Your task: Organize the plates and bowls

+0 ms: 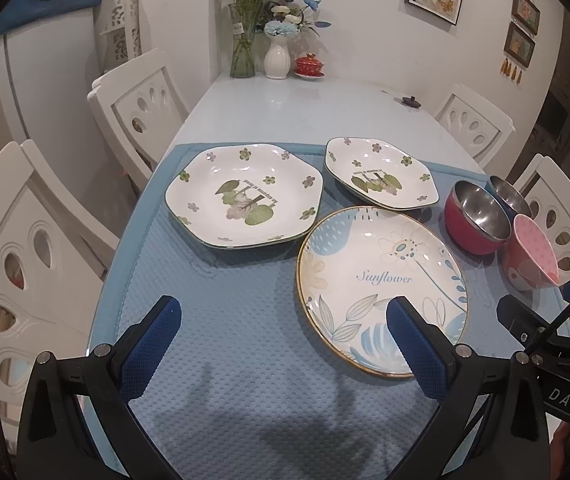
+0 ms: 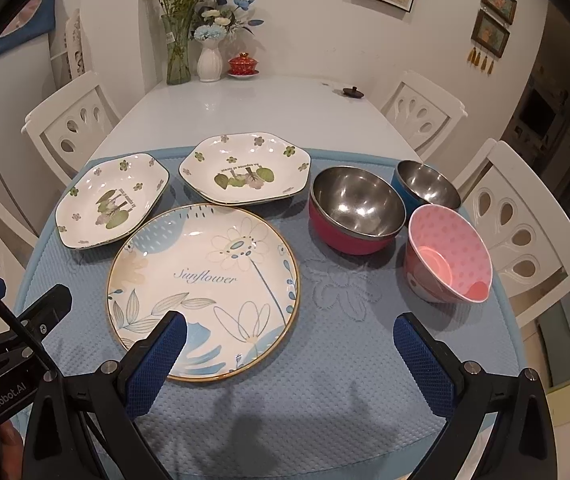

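A round "Sunflower" plate (image 1: pixel 381 288) (image 2: pixel 205 280) lies on the blue mat (image 1: pixel 225 300). Behind it lie two hexagonal floral plates, the left one (image 1: pixel 245 196) (image 2: pixel 111 202) and the right one (image 1: pixel 381 178) (image 2: pixel 245 174). To the right stand a red steel-lined bowl (image 1: pixel 477 220) (image 2: pixel 357 208), a blue steel-lined bowl (image 1: pixel 511 196) (image 2: pixel 427 184) and a pink dotted bowl (image 1: pixel 533 258) (image 2: pixel 449 256). My left gripper (image 1: pixel 285 320) is open and empty above the mat's near part. My right gripper (image 2: pixel 291 336) is open and empty by the round plate's near edge.
White chairs (image 1: pixel 33 248) (image 2: pixel 521 232) stand on both sides of the table. At the far end stand a glass vase (image 2: pixel 178 52), a white vase (image 2: pixel 209 62) and a red lidded cup (image 2: pixel 243 66). A small dark object (image 2: pixel 352 92) lies at the far right.
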### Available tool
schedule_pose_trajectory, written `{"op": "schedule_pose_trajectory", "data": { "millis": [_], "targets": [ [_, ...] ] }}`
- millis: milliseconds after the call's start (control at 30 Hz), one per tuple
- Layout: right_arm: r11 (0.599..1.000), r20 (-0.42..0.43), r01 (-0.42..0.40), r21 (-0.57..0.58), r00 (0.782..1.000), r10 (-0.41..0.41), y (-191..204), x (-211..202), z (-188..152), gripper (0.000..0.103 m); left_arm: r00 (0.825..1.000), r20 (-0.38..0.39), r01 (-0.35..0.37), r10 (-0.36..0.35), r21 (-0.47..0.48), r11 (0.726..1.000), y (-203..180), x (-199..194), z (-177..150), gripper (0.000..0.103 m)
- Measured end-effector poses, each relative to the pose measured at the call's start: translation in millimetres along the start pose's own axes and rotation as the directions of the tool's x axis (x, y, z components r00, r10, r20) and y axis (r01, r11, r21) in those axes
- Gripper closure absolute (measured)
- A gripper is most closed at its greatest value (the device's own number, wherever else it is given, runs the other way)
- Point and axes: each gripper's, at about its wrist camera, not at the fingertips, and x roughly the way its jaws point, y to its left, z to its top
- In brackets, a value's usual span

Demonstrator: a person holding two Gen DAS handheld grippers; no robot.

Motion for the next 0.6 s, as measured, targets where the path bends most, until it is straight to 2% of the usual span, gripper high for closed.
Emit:
{"op": "schedule_pose_trajectory", "data": {
  "millis": [600],
  "targets": [
    [1.0,-0.029,-0.006,0.018,1.0,0.007,-3.3,5.5,-2.6,0.0,1.0,-0.018,0.011,-0.011,-0.004,1.0,-0.5,5.0,-2.3,0.001]
  ]
}}
